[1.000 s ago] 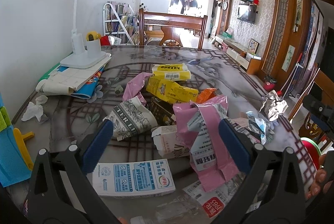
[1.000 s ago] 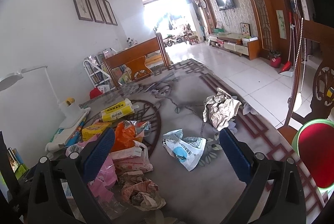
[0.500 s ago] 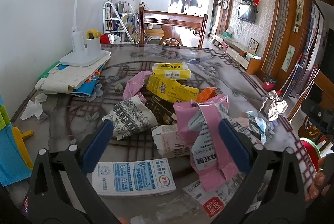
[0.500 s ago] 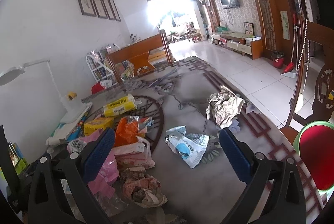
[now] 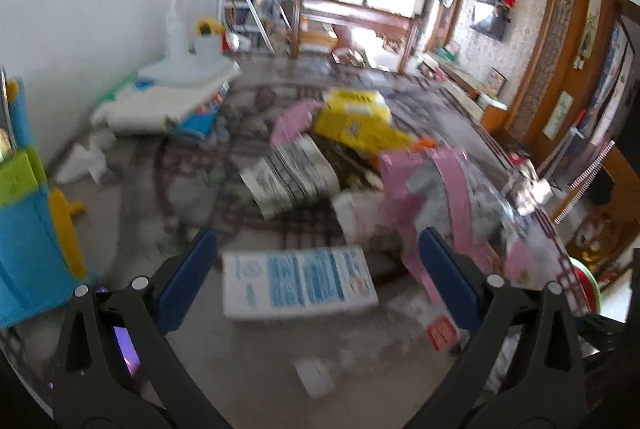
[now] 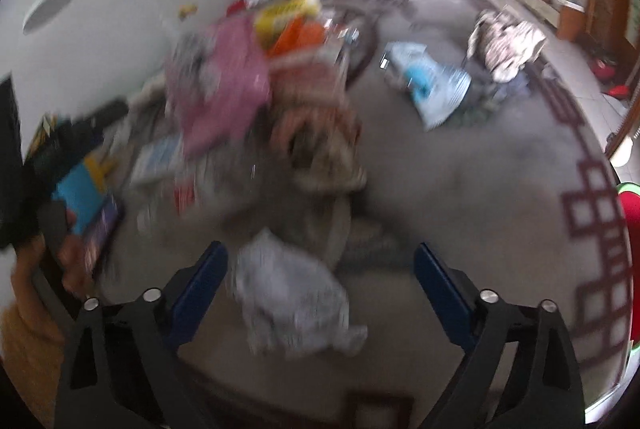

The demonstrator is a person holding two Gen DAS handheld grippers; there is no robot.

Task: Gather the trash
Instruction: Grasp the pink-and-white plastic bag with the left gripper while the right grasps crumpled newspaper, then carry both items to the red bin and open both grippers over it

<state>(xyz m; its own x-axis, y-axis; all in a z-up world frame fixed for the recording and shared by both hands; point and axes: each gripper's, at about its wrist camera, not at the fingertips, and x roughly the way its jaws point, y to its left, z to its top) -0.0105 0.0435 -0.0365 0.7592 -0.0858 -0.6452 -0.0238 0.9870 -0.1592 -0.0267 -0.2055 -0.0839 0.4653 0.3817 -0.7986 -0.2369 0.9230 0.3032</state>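
Both views are blurred. A heap of trash covers the patterned table (image 5: 172, 197): a pink bag (image 5: 444, 185), yellow packets (image 5: 356, 121), a printed paper wad (image 5: 288, 177). My left gripper (image 5: 316, 265) stands open above a flat white and blue carton (image 5: 298, 283) that lies between its blue fingers. In the right wrist view my right gripper (image 6: 320, 277) tilts down over a crumpled white wrapper (image 6: 288, 305). Its jaws are wide and closing, the wrapper lies between them, and the pads do not touch it. A blue and white wrapper (image 6: 434, 89) and a crumpled paper wad (image 6: 508, 45) lie farther off.
A white desk lamp (image 5: 180, 41) stands on stacked papers at the back left. A blue and green plastic thing (image 5: 24, 229) sits at the left edge. A hand (image 6: 68, 257) in an orange sleeve holds the other gripper. A red round seat (image 6: 630, 253) is past the table's right edge.
The right gripper has tipped down and dropped toward the table, bringing a white wrapper between its fingers. The left gripper has shifted so the white and blue carton lies between its fingers.
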